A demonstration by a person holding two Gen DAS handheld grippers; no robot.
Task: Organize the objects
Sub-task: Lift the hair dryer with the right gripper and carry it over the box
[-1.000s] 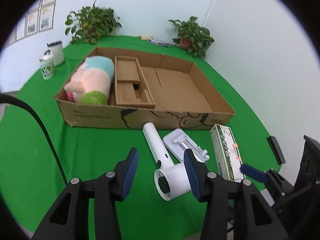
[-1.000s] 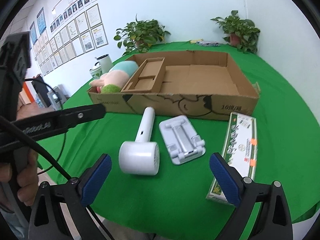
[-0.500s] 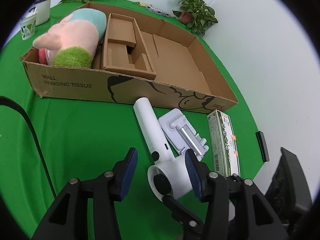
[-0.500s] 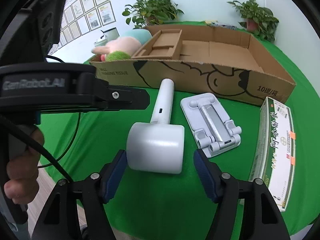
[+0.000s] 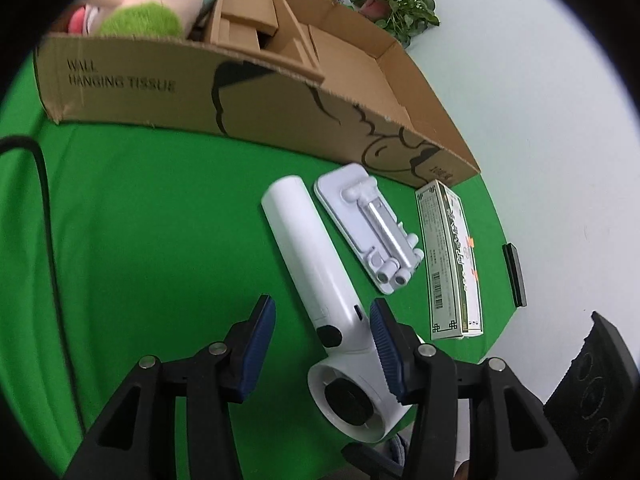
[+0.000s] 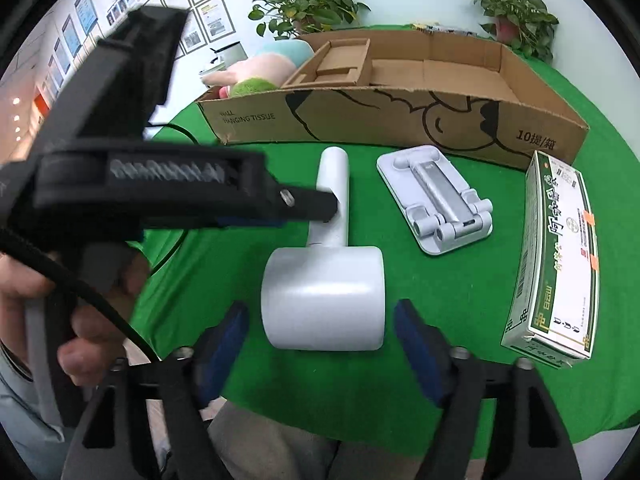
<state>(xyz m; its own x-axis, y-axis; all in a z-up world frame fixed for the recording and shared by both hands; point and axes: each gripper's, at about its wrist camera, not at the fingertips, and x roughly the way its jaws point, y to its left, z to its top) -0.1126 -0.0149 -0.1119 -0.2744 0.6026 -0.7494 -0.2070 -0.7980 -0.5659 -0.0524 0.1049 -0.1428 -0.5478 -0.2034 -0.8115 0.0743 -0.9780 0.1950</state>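
Both grippers are down over the white hair dryer lying on the green worktop right in front of the cardboard box. The left gripper has its jaws partly open around the handle, gripping nothing. The right gripper jaws have just been opening wider either side of the barrel, not touching it.
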